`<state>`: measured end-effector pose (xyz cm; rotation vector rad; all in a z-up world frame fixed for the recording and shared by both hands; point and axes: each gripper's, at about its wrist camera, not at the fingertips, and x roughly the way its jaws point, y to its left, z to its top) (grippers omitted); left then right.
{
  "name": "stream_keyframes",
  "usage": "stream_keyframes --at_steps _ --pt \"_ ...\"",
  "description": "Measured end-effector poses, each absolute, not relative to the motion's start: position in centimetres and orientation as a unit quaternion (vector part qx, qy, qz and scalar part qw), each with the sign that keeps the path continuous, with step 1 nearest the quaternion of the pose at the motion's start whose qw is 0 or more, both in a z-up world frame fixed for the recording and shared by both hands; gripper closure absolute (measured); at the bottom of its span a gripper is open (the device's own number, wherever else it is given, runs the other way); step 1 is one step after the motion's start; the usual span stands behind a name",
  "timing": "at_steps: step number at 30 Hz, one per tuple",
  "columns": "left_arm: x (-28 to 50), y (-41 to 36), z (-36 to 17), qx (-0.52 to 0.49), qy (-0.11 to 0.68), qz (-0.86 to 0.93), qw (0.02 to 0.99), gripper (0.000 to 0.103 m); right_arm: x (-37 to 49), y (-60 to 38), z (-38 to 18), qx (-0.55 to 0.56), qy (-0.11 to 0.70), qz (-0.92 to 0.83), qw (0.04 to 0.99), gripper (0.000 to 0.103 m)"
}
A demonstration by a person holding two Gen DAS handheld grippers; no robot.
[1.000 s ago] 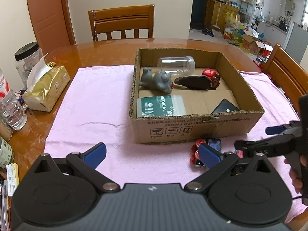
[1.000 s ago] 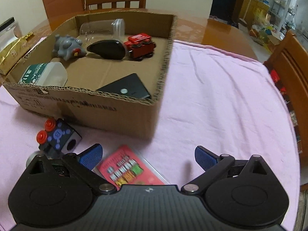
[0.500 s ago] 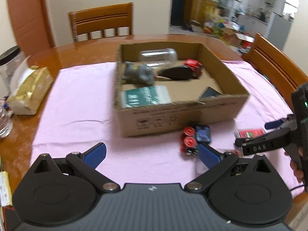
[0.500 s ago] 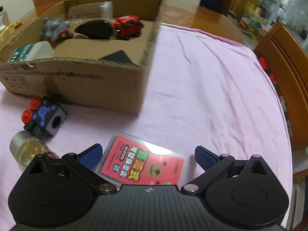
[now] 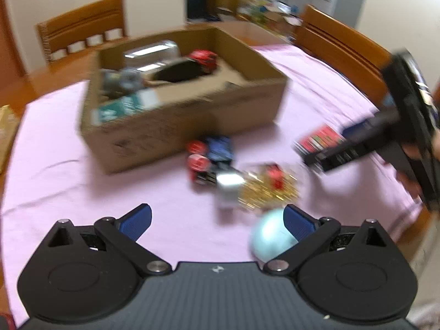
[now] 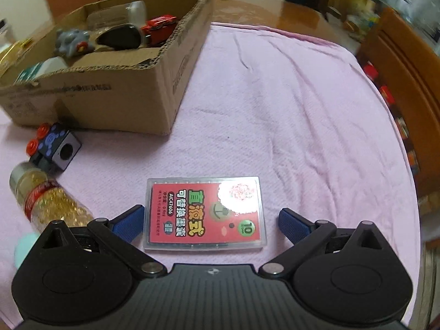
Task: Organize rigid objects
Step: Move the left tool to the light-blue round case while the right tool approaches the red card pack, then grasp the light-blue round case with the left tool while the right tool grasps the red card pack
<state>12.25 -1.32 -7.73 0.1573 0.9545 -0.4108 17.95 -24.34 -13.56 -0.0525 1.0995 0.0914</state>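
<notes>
A cardboard box (image 5: pixel 192 121) (image 6: pixel 132 101) on the pink cloth holds a grey toy, a clear jar, a black case, a red toy car and a green packet. In front of it lie a black-blue cube with red knobs (image 6: pixel 53 148) (image 5: pixel 211 156), a bottle of gold beads (image 6: pixel 46 198) (image 5: pixel 258 187) and a pale blue ball (image 5: pixel 271 238). A red refill case in clear plastic (image 6: pixel 205 213) lies flat between the open fingers of my right gripper (image 6: pixel 210 221), untouched. My left gripper (image 5: pixel 217 221) is open and empty, the ball by its right finger.
Wooden chairs stand at the far side (image 5: pixel 82 27) and the right side (image 6: pixel 407 82) of the table. The pink cloth (image 6: pixel 288 110) covers the table to the right of the box. The left wrist view is motion-blurred.
My right gripper has turned and lowered so the red case now lies squarely between its fingers. My left gripper has swung right; the bottle and the ball have come into its view.
</notes>
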Motion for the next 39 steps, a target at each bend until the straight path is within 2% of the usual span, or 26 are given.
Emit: stream_keyframes --at_steps 5,8,10,12,24,29,31,39 --pt "11.1 -3.9 -8.9 0.123 0.465 -0.235 0.845 0.003 17.6 -24.8 -13.6 -0.042 0.513 0.076 0.854 0.0" --pt "10.7 -4.9 -9.7 0.136 0.469 -0.253 0.835 0.009 17.6 -25.1 -13.6 -0.048 0.509 0.087 0.855 0.0" --pt "10.8 -5.4 -10.3 0.139 0.477 -0.261 0.827 0.025 17.6 -25.2 -13.6 -0.05 0.506 0.091 0.856 0.0" --pt "10.8 -5.8 -10.9 0.143 0.484 -0.268 0.821 0.029 17.6 -25.2 -13.6 -0.052 0.503 0.096 0.858 0.0" --pt "10.0 -6.9 -11.1 0.146 0.493 -0.305 0.802 0.032 17.2 -25.6 -13.6 -0.055 0.493 0.105 0.862 0.0" --pt "10.3 -7.0 -11.2 0.16 0.479 -0.291 0.813 0.041 17.1 -25.5 -13.6 -0.054 0.491 0.105 0.863 0.0" --pt "10.6 -7.2 -11.2 0.166 0.475 -0.292 0.814 0.051 17.1 -25.5 -13.7 -0.054 0.49 0.105 0.864 0.0" --pt "10.8 -5.4 -11.2 0.141 0.488 -0.242 0.827 0.051 16.7 -25.5 -13.7 -0.056 0.484 0.107 0.867 0.0"
